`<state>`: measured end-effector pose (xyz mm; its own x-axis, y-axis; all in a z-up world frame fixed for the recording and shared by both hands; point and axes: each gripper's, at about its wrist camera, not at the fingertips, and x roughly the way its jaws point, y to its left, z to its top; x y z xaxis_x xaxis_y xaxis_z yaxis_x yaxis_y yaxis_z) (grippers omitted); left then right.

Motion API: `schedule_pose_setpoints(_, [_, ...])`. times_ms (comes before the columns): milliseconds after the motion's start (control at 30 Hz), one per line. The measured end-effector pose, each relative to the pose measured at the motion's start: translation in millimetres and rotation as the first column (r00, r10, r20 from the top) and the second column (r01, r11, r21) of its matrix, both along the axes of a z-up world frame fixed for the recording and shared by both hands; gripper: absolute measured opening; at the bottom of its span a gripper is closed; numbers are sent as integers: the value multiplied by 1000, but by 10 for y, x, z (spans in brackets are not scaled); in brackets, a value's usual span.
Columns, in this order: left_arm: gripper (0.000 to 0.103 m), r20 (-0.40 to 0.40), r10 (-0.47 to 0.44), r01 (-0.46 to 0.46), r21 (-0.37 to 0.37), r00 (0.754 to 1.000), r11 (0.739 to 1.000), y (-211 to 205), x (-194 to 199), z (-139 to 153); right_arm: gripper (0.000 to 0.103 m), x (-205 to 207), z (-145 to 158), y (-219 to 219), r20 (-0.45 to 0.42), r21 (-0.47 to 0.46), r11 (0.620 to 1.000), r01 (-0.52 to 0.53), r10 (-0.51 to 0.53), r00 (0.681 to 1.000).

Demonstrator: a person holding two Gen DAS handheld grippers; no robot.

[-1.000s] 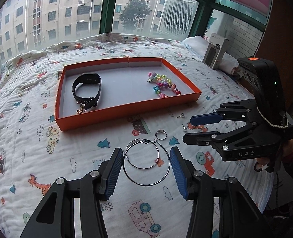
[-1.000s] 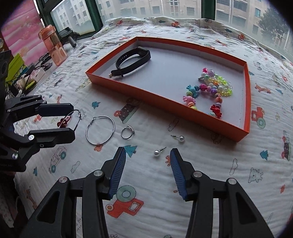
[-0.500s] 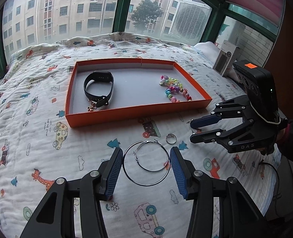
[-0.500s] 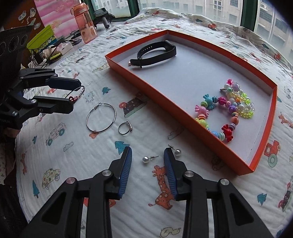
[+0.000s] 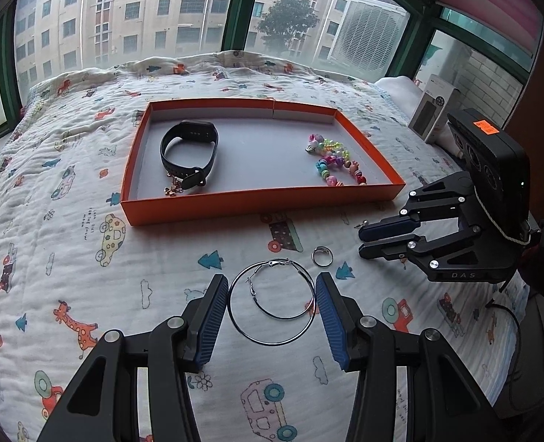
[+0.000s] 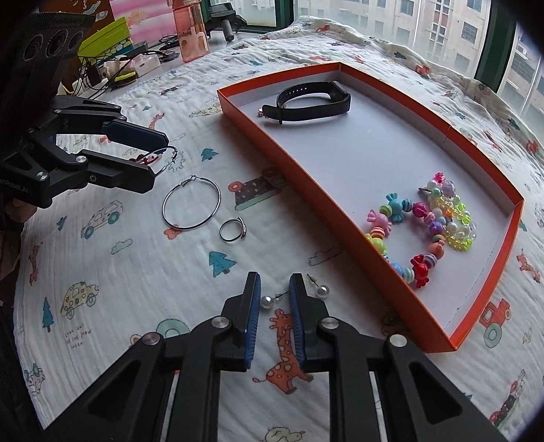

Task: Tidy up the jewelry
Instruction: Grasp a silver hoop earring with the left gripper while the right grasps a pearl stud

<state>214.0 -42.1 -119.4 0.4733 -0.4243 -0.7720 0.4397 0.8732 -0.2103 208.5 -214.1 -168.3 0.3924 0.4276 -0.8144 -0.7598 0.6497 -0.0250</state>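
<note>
An orange tray on the quilt holds a black wristband and colourful bead bracelets. My left gripper is open, its fingers on either side of two hoop earrings; one hoop lies beside it in the right wrist view. A small ring lies nearby. My right gripper is nearly closed around a pearl stud. A second pearl stud lies just right of it.
The bed is covered with a white cartoon-print quilt. A pink bottle and clutter stand on a sill at the far left of the right wrist view. A grey box stands by the window on the right.
My right gripper has moved down onto the pearl stud and narrowed its jaws around it. My left gripper has stayed open around the hoops and drawn slightly back.
</note>
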Motion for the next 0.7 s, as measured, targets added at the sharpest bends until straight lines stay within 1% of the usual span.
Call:
schedule_pose_setpoints(67, [52,-2,3,-3,-3,1000,1000,4,-4,10,15,-19,-2,0,4,2,1000,15,-15,1000])
schedule_pose_setpoints(200, [52,9,6,-6,-10,1000,1000,26,-14,49,15,-47,-4,22,14,-7,999,33,-33,999])
schedule_pose_setpoints(300, [52,20,6,-5,-16,1000,1000,48,-26,89,15,-25,-3,2,-2,7,999,54,-54,999])
schedule_pose_setpoints(500, [52,26,12,-11,-24,1000,1000,112,-17,109,16,-88,1,-21,5,-24,995,93,-93,996])
schedule_pose_setpoints(700, [52,26,3,-3,-29,1000,1000,127,-50,90,17,-161,-4,-68,-20,12,986,168,-168,986])
